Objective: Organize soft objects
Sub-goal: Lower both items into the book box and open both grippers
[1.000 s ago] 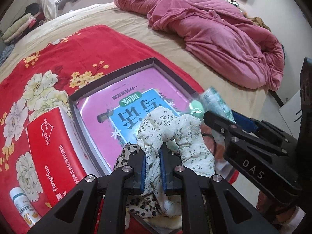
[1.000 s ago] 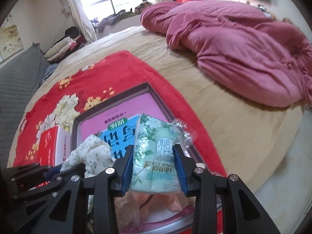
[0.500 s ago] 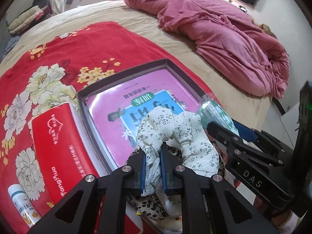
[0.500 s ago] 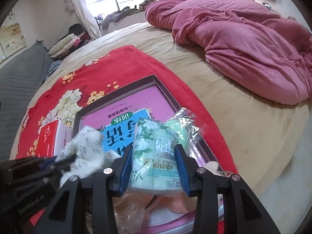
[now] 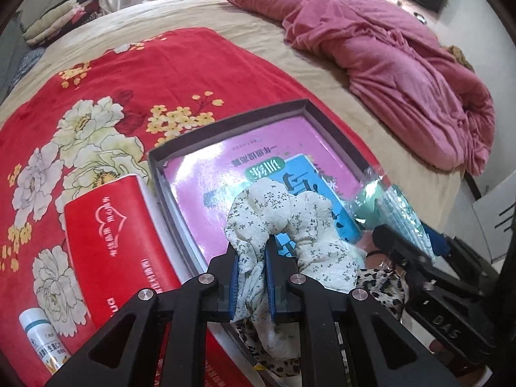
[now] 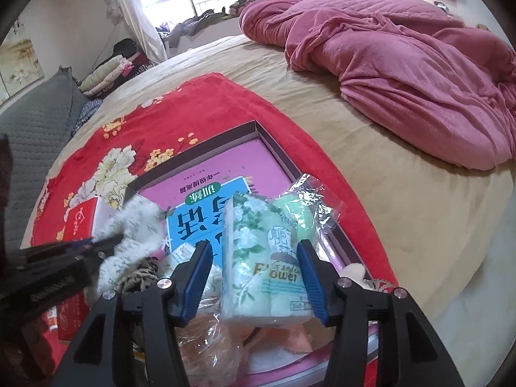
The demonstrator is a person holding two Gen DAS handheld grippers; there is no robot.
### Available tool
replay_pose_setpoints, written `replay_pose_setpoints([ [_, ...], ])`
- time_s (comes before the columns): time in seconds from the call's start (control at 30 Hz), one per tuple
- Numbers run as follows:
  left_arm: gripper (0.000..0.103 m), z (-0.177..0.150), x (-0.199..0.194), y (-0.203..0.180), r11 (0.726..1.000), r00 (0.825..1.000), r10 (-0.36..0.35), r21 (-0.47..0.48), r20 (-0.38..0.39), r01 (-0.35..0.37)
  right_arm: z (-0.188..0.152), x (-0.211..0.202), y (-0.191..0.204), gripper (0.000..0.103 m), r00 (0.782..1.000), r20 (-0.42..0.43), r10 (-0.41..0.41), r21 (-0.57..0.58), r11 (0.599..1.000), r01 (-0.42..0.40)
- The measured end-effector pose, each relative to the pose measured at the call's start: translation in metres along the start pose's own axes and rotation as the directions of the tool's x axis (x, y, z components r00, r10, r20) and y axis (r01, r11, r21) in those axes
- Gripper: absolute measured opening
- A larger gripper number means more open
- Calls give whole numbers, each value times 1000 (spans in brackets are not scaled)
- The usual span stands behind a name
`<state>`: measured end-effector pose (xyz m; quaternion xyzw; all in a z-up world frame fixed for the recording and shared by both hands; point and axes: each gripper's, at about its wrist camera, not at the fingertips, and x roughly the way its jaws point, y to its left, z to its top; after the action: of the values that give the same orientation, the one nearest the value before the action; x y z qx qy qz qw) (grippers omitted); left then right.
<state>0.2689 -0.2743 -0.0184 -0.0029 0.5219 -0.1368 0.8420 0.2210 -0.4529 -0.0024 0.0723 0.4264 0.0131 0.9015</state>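
My left gripper (image 5: 253,254) is shut on a white floral fabric scrunchie (image 5: 303,222), held above the near corner of a dark shallow box (image 5: 225,122). A pink and blue book (image 5: 258,167) lies in that box. My right gripper (image 6: 253,258) is opening around a green flower-print tissue pack (image 6: 264,251). Its left pad stands clear of the pack, while the right pad is at the pack's edge. In the right wrist view the scrunchie (image 6: 135,222) and the left gripper (image 6: 96,245) appear blurred at the left. A leopard-print cloth (image 5: 380,287) lies under both grippers.
The box sits on a red floral blanket (image 5: 96,96) spread over a tan bed (image 6: 387,177). A red tissue pack (image 5: 109,245) and a small white bottle (image 5: 38,338) lie left of the box. A heaped pink blanket (image 6: 403,64) fills the far right. Crinkled clear bags (image 6: 306,190) sit by the right gripper.
The right jaws have widened, leaving a gap beside the tissue pack. The left gripper has shifted a little with the scrunchie still clamped.
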Motion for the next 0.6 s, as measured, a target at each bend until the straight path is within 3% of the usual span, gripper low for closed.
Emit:
replay_pose_setpoints([
  [0.2,25,-1,3,-6,1000,1000,-1,14,-14,2,0,-5,-2,54,1000,8,12,11,1000,-12],
  [0.33,42,-1,3,-3,1000,1000,3,1,-13,-3,1,-7,-1,54,1000,16,9,17,1000,-10],
  [0.5,47,-3,1,-3,1000,1000,-1,1,-11,1,1,-14,-3,54,999,34,16,27,999,-17],
  [0.6,61,-3,-1,-4,1000,1000,1,0,-3,-1,2,-17,-3,54,999,39,10,29,1000,-11],
])
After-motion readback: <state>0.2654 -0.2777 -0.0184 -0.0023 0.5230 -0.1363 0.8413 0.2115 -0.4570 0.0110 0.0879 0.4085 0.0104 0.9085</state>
